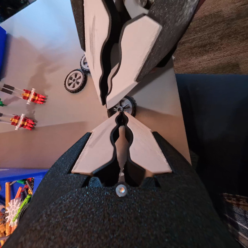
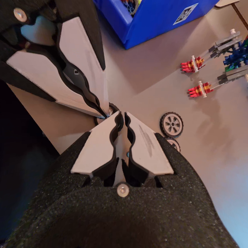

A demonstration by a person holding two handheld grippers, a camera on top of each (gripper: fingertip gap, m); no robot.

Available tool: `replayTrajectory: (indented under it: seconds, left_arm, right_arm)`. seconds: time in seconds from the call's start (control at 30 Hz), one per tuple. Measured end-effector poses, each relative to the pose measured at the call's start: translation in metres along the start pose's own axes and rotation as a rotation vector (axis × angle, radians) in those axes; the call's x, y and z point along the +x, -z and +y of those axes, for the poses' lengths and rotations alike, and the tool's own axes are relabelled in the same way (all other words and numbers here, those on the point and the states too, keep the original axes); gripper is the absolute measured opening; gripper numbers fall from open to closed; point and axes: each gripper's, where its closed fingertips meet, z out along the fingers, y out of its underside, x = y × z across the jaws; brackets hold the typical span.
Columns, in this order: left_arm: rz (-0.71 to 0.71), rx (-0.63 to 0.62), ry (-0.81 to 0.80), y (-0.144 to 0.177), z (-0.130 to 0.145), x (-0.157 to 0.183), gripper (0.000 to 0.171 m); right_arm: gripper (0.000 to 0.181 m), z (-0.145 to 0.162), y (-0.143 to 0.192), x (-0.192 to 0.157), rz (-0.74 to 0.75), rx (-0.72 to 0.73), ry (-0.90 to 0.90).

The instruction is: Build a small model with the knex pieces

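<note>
Wheel (image 1: pixel 74 82) grey, black tyre; bin (image 2: pixel 154 22) blue; fingers (image 1: pixel 99 147) white, black-edged; table (image 1: pixel 56 140) beige.

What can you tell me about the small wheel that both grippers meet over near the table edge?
The wheel is a small toy one: grey spoked hub, black treaded tyre, plastic-looking. It lies flat near the table edge, mostly hidden. The left gripper and right gripper converge on its hub; actual contact is unclear.
</note>
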Motion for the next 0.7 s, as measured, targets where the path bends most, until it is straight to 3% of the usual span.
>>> replayTrajectory:
  seconds: [0.03,0.7]
  left_arm:
    - [-0.001,0.001,-0.005,0.0001,0.0002,-0.0001,0.0]
    - [0.024,0.019,-0.062,-0.0021,-0.0014,0.0011,0.0]
  right_arm:
    - [0.003,0.0007,-0.0011,0.0002,-0.001,-0.012,0.018]
    - [0.003,0.0028,-0.0064,-0.0016,-0.084,-0.104,0.067]
